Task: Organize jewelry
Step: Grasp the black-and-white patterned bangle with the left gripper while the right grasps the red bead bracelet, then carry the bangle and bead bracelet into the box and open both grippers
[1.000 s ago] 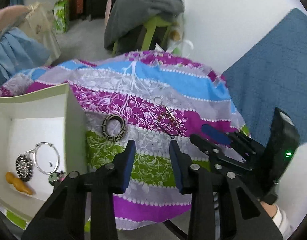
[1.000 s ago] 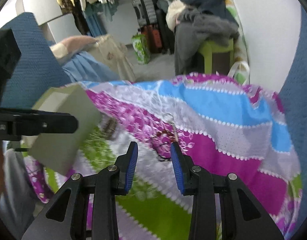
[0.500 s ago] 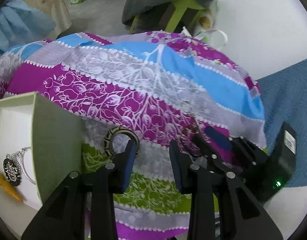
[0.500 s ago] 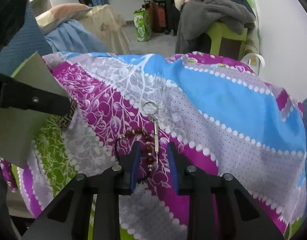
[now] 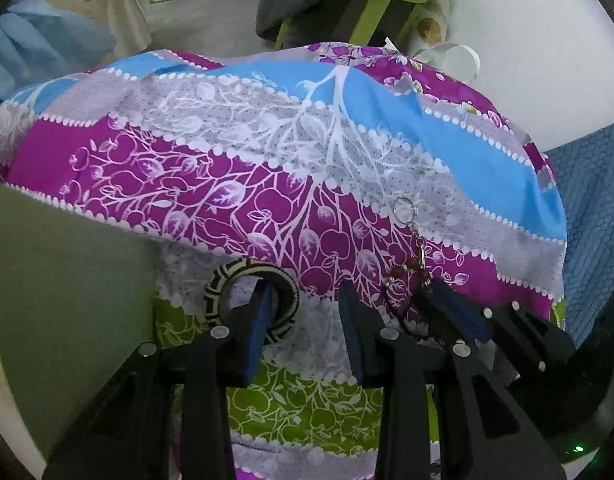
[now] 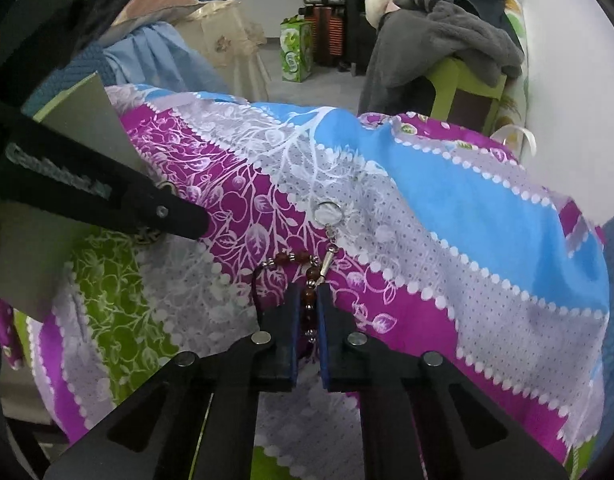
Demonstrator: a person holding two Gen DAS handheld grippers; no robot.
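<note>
Black plastic tool (image 6: 307,300), blue-padded fingers (image 5: 259,320), round silver screws, green indicator light

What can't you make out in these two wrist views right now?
- Patterned bangle, left wrist view: the left gripper covers its near side; in the right wrist view a sliver shows.
- Beaded keychain, right wrist view: the right gripper, shut on it, hides its lower beads.
- Box, left wrist view: only an outer wall shows; contents unseen.

left gripper (image 5: 303,316): jaws apart, angled down | right gripper (image 6: 307,316): jaws closed
</note>
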